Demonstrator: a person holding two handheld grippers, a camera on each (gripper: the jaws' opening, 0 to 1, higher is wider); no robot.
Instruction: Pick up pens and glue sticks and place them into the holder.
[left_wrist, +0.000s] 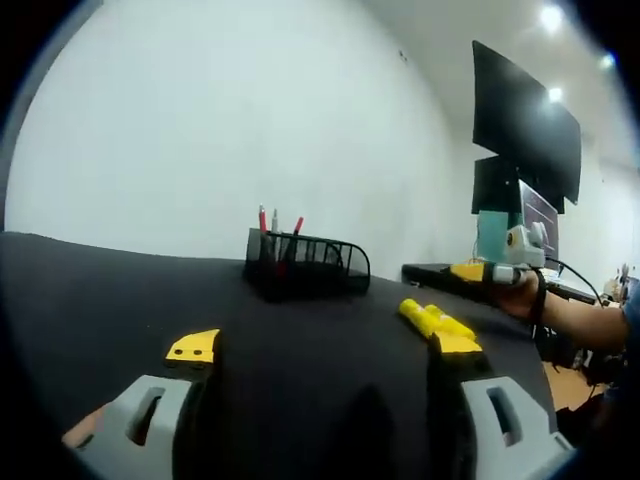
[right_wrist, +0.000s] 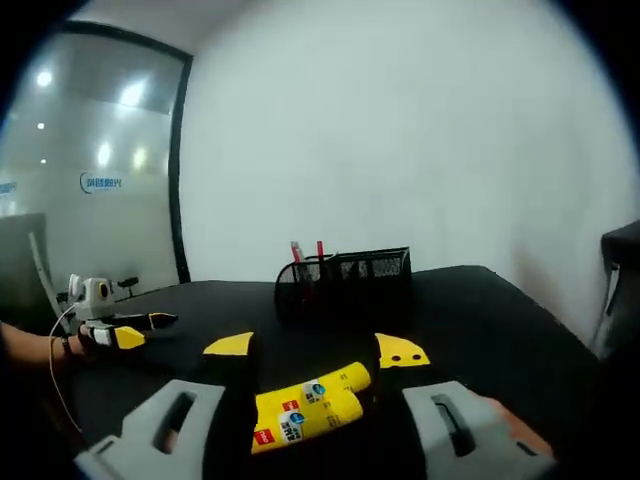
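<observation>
A black mesh holder (left_wrist: 305, 264) (right_wrist: 345, 275) stands on the black table (left_wrist: 100, 300) (right_wrist: 480, 310), with red pens (left_wrist: 263, 220) (right_wrist: 320, 250) sticking up out of it. Two yellow glue sticks (right_wrist: 305, 405) lie side by side on the table between the jaws of my right gripper (right_wrist: 315, 348), which is open around them. In the left gripper view the glue sticks (left_wrist: 438, 322) lie right of the holder, just beyond the right jaw tip. My left gripper (left_wrist: 325, 347) is open with nothing between its jaws, aimed at the holder.
A hand holds the right gripper (left_wrist: 490, 272) at the table's right side, and the left gripper (right_wrist: 120, 332) shows at the left. Black monitors (left_wrist: 525, 125) hang beyond the table. A glass wall (right_wrist: 90, 180) stands at the far left.
</observation>
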